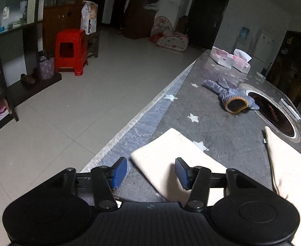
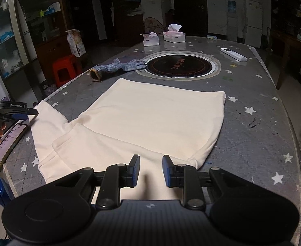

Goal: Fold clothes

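Observation:
A cream garment lies spread flat on the grey star-patterned table, its sleeve stretched toward the left edge. My right gripper is open, hovering over the garment's near edge with cloth below the gap. In the left wrist view my left gripper is open above the end of the cream sleeve, close to the table's left edge. The garment's body shows at the right. The left gripper also appears in the right wrist view, held in a hand.
A blue knitted glove lies beyond the garment beside a round black inset hob. Two tissue boxes and a white remote sit farther back. A phone rests at the table's left edge. A red stool stands on the floor.

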The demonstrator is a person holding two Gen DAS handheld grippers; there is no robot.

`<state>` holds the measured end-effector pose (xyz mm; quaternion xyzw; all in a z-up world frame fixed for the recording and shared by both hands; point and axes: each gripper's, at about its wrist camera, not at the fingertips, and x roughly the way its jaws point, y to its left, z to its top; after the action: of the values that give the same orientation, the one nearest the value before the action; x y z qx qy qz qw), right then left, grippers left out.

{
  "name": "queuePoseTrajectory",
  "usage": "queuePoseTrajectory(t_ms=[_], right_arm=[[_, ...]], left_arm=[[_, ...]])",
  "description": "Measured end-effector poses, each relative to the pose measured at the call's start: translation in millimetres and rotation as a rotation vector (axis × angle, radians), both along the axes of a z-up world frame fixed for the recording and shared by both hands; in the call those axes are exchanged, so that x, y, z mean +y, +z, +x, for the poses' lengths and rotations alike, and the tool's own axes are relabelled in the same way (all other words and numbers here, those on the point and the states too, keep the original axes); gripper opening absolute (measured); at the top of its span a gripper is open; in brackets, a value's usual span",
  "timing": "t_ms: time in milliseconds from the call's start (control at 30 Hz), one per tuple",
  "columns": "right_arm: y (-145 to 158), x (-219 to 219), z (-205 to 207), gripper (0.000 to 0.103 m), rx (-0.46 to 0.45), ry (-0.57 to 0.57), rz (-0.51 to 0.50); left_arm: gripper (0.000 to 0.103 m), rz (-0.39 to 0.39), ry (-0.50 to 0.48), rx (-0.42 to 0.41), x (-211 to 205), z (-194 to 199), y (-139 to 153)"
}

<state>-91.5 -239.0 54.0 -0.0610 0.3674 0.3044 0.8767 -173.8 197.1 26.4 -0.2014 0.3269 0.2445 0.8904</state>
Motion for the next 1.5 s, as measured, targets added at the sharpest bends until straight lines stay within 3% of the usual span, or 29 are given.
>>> queuePoseTrajectory(t_ms=[33,133,167,267,367,733,967,1167,1333,1400,1500], right_arm=[[-0.1,0.0,0.1,0.024,0.001,0.000,0.001],[-0.1,-1.1,-0.5,0.024,0.001,-0.007,0.008],[0.0,-1.4,-0.7,0.024,0.001,-0.008,0.011],[0.5,-2.4,-1.9,0.024,0.000,-0.009,0.019],[1.0,-3.8,-2.6,0.024,-0.002,-0.012,0.025],[4.7,-23.1,-7.8,0.024,-0.018,-0.057,0.069],[5.8,-44.2,-8.8,0.024,-0.023,-0.114,0.094],[4.7,-55.0,-9.2,0.024,-0.018,-0.139,0.099],[4.2,-54.6,-9.2,0.025,-0.017,-0.144,0.101],[4.6,-53.4,-9.2,0.025,-0.018,-0.141,0.102],[5.2,-49.3,-7.9,0.025,-0.018,-0.128,0.100]], left_arm=[[0.045,0.007,0.003,0.003,-0.1,0.7,0.0],[0.024,0.004,0.008,-0.009,1.9,0.6,1.0],[0.010,-0.004,0.008,-0.018,3.1,-0.1,1.6],[0.007,-0.034,-0.014,-0.079,-0.4,-4.3,10.9],[0.006,-0.061,-0.124,-0.146,-27.3,-3.7,30.4],[0.006,-0.177,-0.574,-0.382,-138.4,4.9,100.5],[0.006,-0.296,-0.806,-0.395,-210.0,25.3,91.5],[0.008,-0.303,-0.840,-0.328,-224.0,33.7,70.8],[0.020,-0.293,-0.853,-0.281,-222.6,33.1,58.6],[0.033,-0.288,-0.858,-0.262,-222.0,32.8,53.6],[0.038,-0.282,-0.866,-0.234,-221.2,32.4,46.3]])
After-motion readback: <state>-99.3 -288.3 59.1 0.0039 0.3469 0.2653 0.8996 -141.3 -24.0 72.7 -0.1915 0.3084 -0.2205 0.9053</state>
